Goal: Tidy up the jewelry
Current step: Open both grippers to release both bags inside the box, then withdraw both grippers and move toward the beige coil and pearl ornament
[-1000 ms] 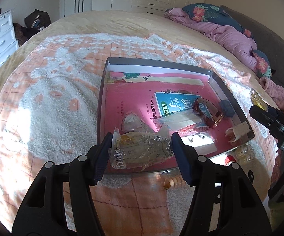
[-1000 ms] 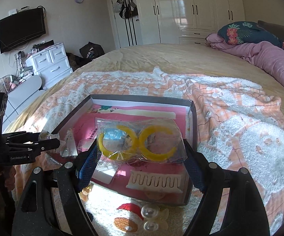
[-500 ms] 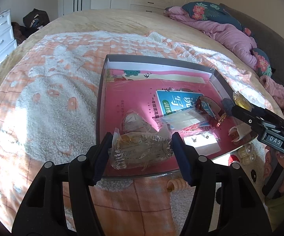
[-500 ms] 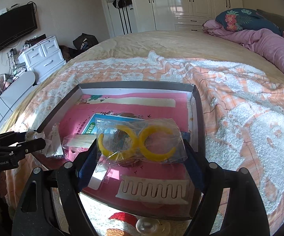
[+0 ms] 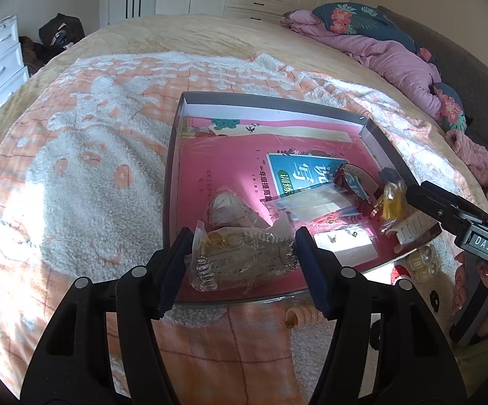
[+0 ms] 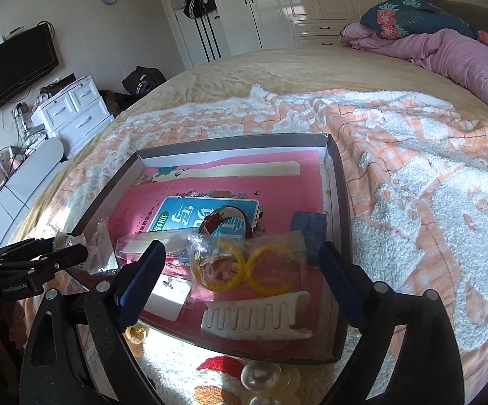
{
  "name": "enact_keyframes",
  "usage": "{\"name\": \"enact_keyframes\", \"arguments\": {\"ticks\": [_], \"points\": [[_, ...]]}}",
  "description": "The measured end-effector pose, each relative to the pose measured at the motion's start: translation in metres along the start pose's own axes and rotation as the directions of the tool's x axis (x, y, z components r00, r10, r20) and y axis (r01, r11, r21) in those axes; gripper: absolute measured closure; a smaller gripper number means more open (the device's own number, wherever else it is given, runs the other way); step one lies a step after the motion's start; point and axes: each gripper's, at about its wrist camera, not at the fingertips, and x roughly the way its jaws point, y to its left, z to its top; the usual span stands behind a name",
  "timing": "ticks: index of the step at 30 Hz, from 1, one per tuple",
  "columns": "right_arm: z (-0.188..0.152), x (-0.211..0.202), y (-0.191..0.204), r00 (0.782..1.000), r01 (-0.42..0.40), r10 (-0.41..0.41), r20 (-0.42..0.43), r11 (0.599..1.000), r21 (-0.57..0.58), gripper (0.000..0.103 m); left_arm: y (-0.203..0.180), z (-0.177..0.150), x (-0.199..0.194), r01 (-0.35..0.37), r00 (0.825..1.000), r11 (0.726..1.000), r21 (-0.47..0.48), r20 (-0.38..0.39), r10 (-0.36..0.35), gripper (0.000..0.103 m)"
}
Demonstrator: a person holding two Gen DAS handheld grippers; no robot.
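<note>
My left gripper [image 5: 244, 238] is shut on a clear bag of gold and silver jewelry [image 5: 240, 256], held just over the near edge of the grey tray [image 5: 277, 104]. A clear bag with two yellow hoops [image 6: 244, 266] lies in the tray's near right part, above a white claw clip [image 6: 257, 314]. My right gripper [image 6: 242, 253] straddles that bag with its jaws opening, and both pads stand clear of the plastic. From the left wrist view the right gripper [image 5: 446, 212] reaches in at the tray's right side.
The tray also holds a pink book with a blue booklet [image 6: 176, 216], a red-brown band [image 6: 223, 219], a blue block [image 6: 308, 224], an earring card [image 5: 345, 246] and other clear bags. Pearl beads [image 6: 260, 374] and a gold spiral tie [image 5: 299, 317] lie on the blanket in front.
The right gripper came down over the tray and its jaws spread, leaving the yellow hoop bag lying in the tray. The left gripper and its bag have not moved.
</note>
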Motion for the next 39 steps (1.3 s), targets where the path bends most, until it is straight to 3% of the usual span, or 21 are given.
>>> {"name": "enact_keyframes", "arguments": {"ticks": [3, 6, 19, 30, 39], "points": [[-0.002, -0.012, -0.001, 1.0, -0.012, 0.012, 0.018, 1.0, 0.016, 0.009, -0.003, -0.001, 0.001, -0.001, 1.0, 1.0, 0.009, -0.003, 0.001, 0.046], [-0.005, -0.023, 0.0, 0.999, -0.019, 0.019, 0.031, 1.0, 0.018, 0.008, -0.006, -0.001, -0.001, -0.002, 1.0, 1.0, 0.015, 0.003, 0.002, 0.036], [-0.017, -0.07, 0.006, 0.996, -0.011, 0.012, 0.091, 1.0, -0.018, 0.005, -0.018, -0.001, -0.031, -0.008, 0.998, 0.999, 0.031, 0.059, 0.006, 0.01], [-0.037, -0.086, 0.009, 0.997, -0.015, 0.018, 0.074, 0.999, -0.033, 0.005, -0.028, -0.01, -0.052, -0.014, 0.996, 0.999, 0.042, 0.09, 0.01, 0.01], [-0.049, -0.088, 0.008, 0.999, -0.011, 0.013, 0.046, 0.999, -0.042, 0.005, -0.028, -0.023, -0.053, -0.019, 0.997, 0.999, 0.04, 0.07, 0.016, 0.01]]}}
